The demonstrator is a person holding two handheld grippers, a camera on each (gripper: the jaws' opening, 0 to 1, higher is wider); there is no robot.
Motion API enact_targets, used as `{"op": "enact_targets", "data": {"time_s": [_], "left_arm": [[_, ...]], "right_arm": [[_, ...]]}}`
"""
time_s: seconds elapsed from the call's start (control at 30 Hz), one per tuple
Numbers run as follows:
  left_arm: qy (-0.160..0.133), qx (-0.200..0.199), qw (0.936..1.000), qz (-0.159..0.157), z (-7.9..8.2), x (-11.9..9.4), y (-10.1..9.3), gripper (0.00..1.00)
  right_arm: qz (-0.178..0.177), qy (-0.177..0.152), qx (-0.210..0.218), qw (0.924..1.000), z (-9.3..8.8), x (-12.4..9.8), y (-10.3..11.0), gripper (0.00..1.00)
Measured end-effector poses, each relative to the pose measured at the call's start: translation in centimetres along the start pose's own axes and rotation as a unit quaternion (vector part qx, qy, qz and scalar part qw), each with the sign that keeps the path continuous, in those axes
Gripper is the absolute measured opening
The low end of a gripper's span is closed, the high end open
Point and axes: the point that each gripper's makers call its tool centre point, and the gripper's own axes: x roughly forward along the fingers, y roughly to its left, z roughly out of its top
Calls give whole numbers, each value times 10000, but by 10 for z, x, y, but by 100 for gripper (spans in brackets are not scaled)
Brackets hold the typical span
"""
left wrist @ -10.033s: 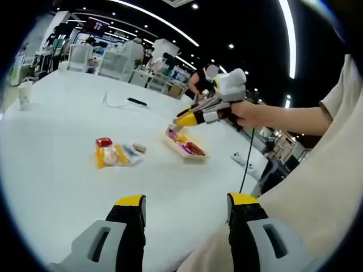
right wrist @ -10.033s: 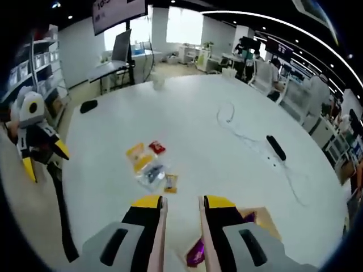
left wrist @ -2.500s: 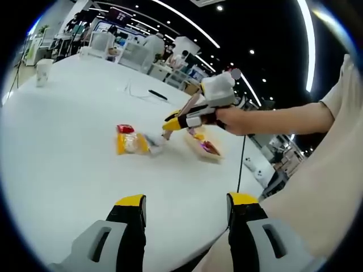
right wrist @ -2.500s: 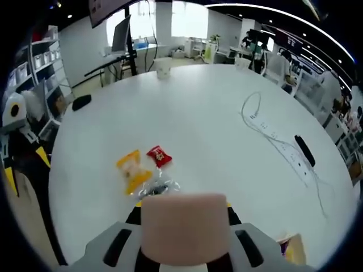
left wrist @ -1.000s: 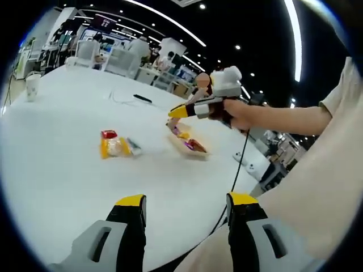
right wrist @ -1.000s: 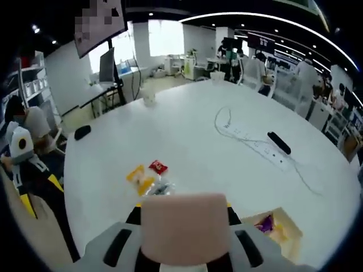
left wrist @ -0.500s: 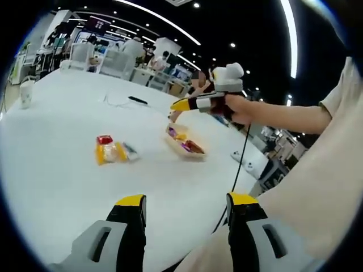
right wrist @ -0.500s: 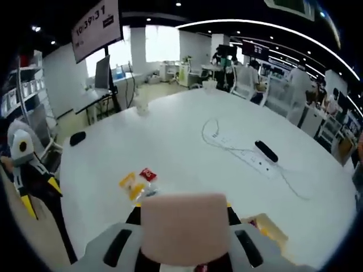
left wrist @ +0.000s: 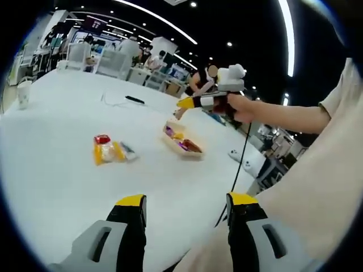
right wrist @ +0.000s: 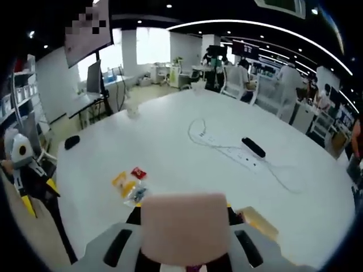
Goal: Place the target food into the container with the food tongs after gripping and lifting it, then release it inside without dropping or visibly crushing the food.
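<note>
My right gripper [right wrist: 184, 208] is shut on the food tongs [right wrist: 184, 228], whose pink-beige end hides its jaw tips. In the left gripper view a hand holds the right gripper [left wrist: 185, 103] in the air above the far end of the wooden container [left wrist: 182, 143], with the tongs' tip [left wrist: 179, 114] pointing down at it. What the tip holds is too small to tell. The container [right wrist: 260, 223] peeks out just right of the tongs. Loose snack packets [left wrist: 109, 148] lie left of the container, also seen as packets [right wrist: 129, 186]. My left gripper [left wrist: 187, 205] is open, low over the near table edge.
The round white table [left wrist: 62, 181] carries a power strip [right wrist: 252, 147] with its white cable, and a paper cup [left wrist: 22, 93] at the far left. The left gripper [right wrist: 37, 195] hangs beyond the table's left edge. The person's sleeve and arm [left wrist: 295, 119] cross the right side.
The right gripper has gone from the packets to above the container and risen a little. The right view has climbed, so the table looks farther. My left gripper stays open.
</note>
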Motion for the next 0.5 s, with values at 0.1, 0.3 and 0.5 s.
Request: {"op": "enact_targets", "data": {"time_s": [0.1, 0.3, 0.5], "left_arm": [[29, 16, 10000, -4, -1, 1, 1, 56], [65, 30, 10000, -28, -1, 1, 1, 56], [81, 35, 10000, -21, 0, 1, 2, 56]], "right_arm": [[-71, -23, 59, 10000, -1, -3, -6, 22], [-182, -60, 170, 9997, -2, -7, -18, 22], [-264, -101, 249, 9993, -1, -10, -26, 22]]}}
